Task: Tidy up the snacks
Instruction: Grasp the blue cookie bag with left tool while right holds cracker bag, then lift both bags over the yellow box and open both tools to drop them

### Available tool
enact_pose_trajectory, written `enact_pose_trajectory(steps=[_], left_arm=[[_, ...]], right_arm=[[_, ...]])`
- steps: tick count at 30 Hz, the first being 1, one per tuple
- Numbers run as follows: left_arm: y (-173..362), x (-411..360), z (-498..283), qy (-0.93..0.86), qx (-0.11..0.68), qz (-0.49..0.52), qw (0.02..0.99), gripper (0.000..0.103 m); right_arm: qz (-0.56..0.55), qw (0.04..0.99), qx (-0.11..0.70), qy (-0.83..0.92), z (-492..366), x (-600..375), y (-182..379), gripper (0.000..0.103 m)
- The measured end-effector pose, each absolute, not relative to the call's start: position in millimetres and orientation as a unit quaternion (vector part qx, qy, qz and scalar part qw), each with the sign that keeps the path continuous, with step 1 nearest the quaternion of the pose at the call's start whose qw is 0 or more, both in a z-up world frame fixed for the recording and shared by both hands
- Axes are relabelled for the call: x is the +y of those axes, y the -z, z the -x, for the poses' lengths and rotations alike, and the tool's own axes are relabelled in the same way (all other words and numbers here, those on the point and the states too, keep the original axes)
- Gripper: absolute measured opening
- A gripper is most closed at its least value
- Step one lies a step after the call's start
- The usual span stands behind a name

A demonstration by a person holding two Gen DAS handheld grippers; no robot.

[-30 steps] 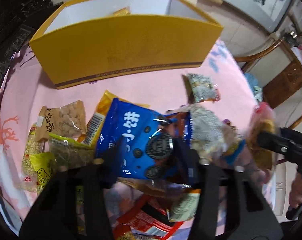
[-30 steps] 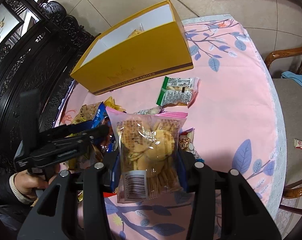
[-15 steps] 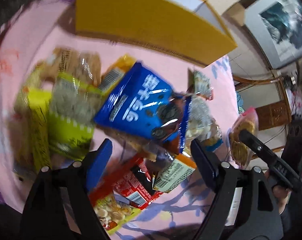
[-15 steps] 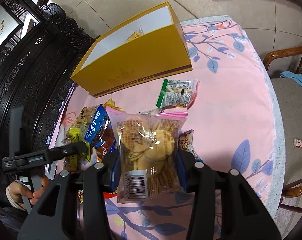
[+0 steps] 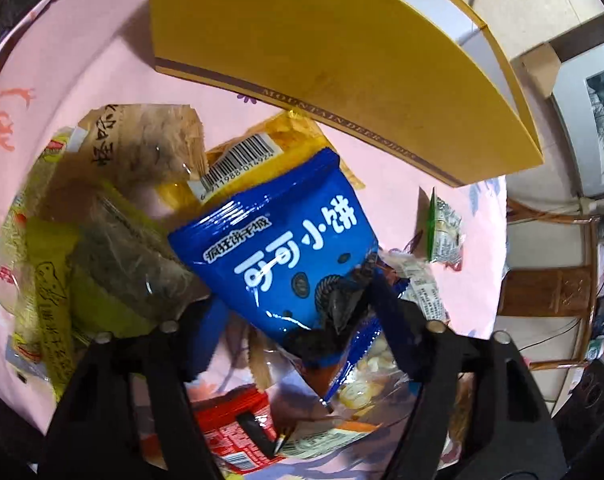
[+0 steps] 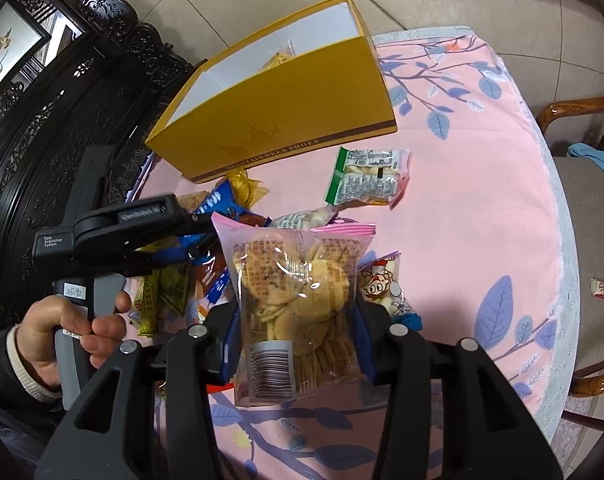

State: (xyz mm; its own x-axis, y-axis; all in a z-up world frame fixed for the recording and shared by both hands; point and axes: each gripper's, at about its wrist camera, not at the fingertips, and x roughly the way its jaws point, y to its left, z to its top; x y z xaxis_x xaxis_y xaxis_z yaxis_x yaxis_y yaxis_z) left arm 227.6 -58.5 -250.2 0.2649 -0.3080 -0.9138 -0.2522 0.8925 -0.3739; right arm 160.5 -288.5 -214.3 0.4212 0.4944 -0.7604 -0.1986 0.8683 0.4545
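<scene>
Right now the left gripper (image 5: 298,320) is closing round the blue cookie bag (image 5: 286,248), which lies atop the snack pile on the pink tablecloth (image 6: 481,220), just in front of the yellow shoe box (image 5: 341,60). Jaws aren't clamped yet: the right-hand finger touches the bag's lower corner, the other stands off its edge w/ a gap. To do it well, I'd say: centre the bag btwn the pads before squeezing, bite the sealed edge or a flat part, not the puffed middle, since glossy film looks slippery and could slide out. Lift straight up so pkts underneath don't drag along.

The right gripper (image 6: 298,320) is clamped on a clear pkt of round crackers (image 6: 298,300), held off the table, pink seal at top, barcode near the bottom.

Blue bag: shiny foil, white Chinese lettering, dark sandwich cookies printed near its lower end, tilted, resting partly on an orange-yellow pkt (image 5: 242,152) w/ barcode showing. Box is open-topped, white inside, a yellow pkt already in it.
</scene>
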Motion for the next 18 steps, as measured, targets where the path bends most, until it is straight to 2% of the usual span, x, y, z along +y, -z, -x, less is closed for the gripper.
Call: enact_pose_trajectory(steps=[2, 4, 5, 10, 18], left_arm=[[245, -57, -226, 0.031, 0.598, 0.220, 0.770, 0.047], [234, -57, -222, 0.047, 0.586, 0.200, 0.784, 0.040], [229, -56, -218, 0.053, 0.577, 0.190, 0.793, 0.024], [209, -61, -206, 0.097, 0.547, 0.152, 0.817, 0.024], [167, -51, -195, 0.103, 0.498, 0.159, 0.846, 0.024]], right_arm=[[-0.150, 0.830, 0.496, -0.206, -162, -290, 215, 0.047], [-0.151, 0.830, 0.497, -0.204, -162, -290, 216, 0.047], [-0.150, 0.830, 0.497, -0.204, -162, -289, 215, 0.047], [-0.143, 0.835, 0.489, -0.206, -162, -288, 211, 0.047], [-0.133, 0.847, 0.467, -0.217, -169, -284, 188, 0.047]])
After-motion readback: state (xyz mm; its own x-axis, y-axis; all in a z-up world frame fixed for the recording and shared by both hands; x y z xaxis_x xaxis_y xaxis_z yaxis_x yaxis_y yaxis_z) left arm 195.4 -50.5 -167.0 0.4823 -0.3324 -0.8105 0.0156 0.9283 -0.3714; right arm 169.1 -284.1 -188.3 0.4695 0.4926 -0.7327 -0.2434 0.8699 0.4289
